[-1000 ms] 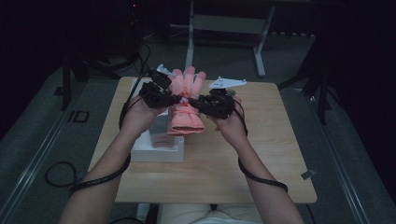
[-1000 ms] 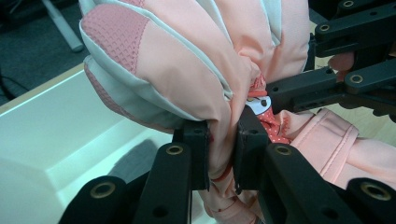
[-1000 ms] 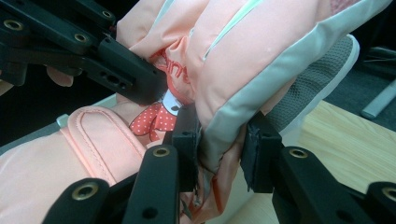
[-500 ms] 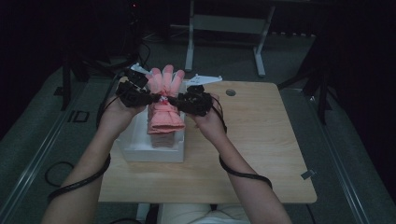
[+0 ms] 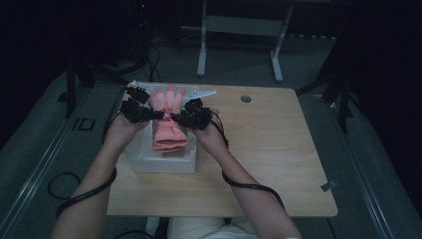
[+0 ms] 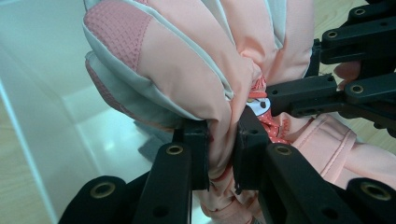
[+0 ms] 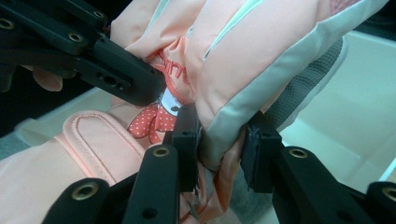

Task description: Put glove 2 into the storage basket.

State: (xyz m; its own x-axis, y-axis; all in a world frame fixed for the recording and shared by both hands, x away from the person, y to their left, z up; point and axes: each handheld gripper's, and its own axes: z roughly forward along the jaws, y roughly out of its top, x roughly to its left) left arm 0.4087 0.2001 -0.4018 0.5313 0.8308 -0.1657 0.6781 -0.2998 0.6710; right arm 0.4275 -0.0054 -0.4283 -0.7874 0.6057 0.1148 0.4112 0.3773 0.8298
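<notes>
— Pink padded glove (image 5: pixel 167 124): any writing on it?
— An orange word beside a cartoon patch, too creased to read.
— What has changed?
— Both hands carried it toward the surface's left, down over the white box (image 5: pixel 161 159).
— And the jaws?
— The left gripper (image 6: pixel 220 144) and right gripper (image 7: pixel 219 140) each pinch one side edge.

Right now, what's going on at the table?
A person holds a pink glove between both grippers above a white box at the table's left side. The left gripper and the right gripper each pinch a fold of the glove from opposite sides, its fingers pointing away.
</notes>
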